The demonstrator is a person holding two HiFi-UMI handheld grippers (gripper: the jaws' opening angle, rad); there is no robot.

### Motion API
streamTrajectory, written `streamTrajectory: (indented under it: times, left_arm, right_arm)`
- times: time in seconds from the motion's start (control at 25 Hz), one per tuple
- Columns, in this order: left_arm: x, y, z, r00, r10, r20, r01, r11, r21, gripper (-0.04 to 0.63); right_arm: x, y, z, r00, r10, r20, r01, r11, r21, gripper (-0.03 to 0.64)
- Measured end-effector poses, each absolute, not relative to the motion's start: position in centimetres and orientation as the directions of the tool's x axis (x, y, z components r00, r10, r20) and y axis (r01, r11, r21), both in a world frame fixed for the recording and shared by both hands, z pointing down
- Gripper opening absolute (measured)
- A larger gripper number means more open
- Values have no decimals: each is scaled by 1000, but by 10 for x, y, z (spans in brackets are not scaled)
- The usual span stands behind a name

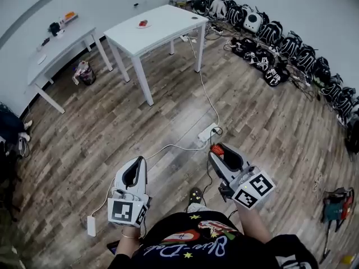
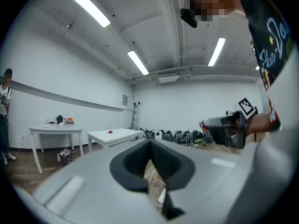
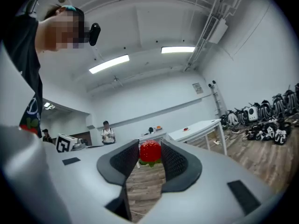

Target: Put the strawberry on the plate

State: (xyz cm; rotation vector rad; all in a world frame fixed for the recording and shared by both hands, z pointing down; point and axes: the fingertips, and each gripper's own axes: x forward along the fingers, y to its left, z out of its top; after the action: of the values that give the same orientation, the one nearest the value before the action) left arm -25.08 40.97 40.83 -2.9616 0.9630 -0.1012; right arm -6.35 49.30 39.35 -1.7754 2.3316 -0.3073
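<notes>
Ahead, power strip [image 1: 206, 132] between strawberry [image 1: 216, 149] and table [image 1: 162, 29].

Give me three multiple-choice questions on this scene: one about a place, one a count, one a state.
1. Where is the strawberry? A on the floor; B between the right claw's jaws; C on the plate.
2. How many white tables show in the head view? A one; B two; C four.
3. How does the left claw stand? A shut and empty; B wide open; C shut on a cable.
Answers: B, the strawberry sits between that claw's pads; B, two white tables stand ahead; A, its jaws meet with nothing between them.
</notes>
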Motion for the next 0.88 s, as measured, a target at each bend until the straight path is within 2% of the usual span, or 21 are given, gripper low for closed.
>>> streamTrajectory:
  times: [0.08, 0.2, 0.4, 0.64, 0.88]
  left_arm:
    - [-214, 385, 397, 811, -585, 30, -581, -810, -77, -11]
    - [-165, 361, 393, 830, -558, 15, -554, -827, -99, -11]
    - [-120, 285, 408, 827, -559, 62, -555, -829, -76, -11]
    - [-81, 135, 427, 824, -563, 55, -562, -826, -45, -11]
    - [-26, -27, 392, 855, -519, -1, -518, -851, -85, -11]
  right_arm:
    - [-41, 465, 394, -324, -946, -14, -896, 311, -318, 152]
    - [-9, 427, 401, -352, -936, 31, -893, 326, -310, 152]
    - [28, 343, 416, -388, -919, 76, -882, 346, -320, 152]
    - [71, 195, 425, -372, -925, 80, -896, 335, -291, 152]
    - [112, 34, 388, -357, -934, 31, -911, 340, -234, 152]
